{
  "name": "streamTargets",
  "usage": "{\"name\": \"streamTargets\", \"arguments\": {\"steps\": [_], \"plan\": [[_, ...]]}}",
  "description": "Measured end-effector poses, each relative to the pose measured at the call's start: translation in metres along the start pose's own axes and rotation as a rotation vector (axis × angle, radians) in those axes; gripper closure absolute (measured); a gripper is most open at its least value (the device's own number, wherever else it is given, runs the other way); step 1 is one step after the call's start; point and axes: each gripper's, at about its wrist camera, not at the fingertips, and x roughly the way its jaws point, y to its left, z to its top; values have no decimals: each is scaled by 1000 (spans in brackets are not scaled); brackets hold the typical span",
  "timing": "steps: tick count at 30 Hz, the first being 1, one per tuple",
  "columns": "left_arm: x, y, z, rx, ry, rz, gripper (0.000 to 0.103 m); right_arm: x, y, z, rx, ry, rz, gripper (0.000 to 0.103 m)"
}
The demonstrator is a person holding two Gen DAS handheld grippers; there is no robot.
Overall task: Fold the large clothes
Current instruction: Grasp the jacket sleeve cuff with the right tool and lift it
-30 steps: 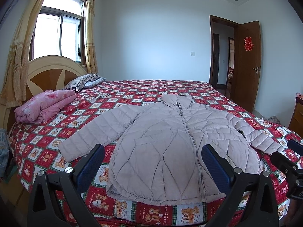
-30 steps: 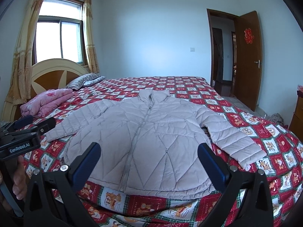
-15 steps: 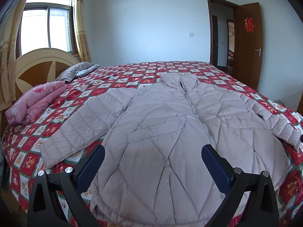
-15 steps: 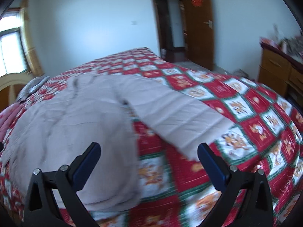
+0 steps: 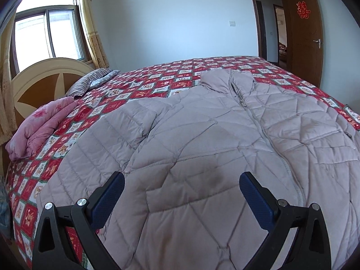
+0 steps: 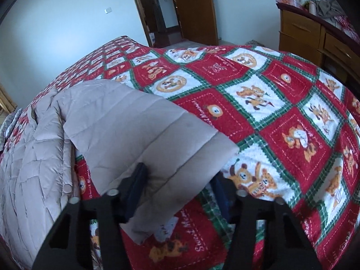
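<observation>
bedspread (image 5: 171,83): red patchwork | pink quilt (image 5: 42,126): folded, by headboard (image 5: 38,83) | striped pillow (image 5: 90,81) | dresser (image 6: 315,31)

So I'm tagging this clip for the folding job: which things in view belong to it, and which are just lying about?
Part of the job:
- quilted jacket, spread flat on the bed
- its sleeve, between the closing right claw
- left claw, open above the jacket

Just lying about:
- folded pink blanket
- striped pillow
- wooden dresser
- patterned bedspread
</observation>
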Motion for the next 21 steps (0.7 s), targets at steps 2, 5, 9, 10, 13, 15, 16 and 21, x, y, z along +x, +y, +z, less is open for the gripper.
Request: {"name": "streamTargets", "arguments": {"steps": [2,5,9,10,13,15,16,21], "plan": [[14,2,0,5,20,17,1,-1,4,1,-23,-7,24,84],[34,7,-5,14,71,41,1,-3,9,9,-45,-33,28,91],[41,18,-14,-11,103,28,1,-20,10,32,-62,-103,-4,92],[40,21,-14,-22,100,21,1,-25,11,40,-68,-125,-15,92],[32,30,-11,-48,83,12,1,-39,23,63,-102,-191,-33,92],[30,39,-6,-87,89,-12,1,-49,40,78,-141,-234,-37,92],[29,44,-3,-103,92,-20,1,-55,50,85,-164,-259,-36,93],[27,61,7,-128,69,4,1,-81,115,105,-294,-364,11,93]]}}
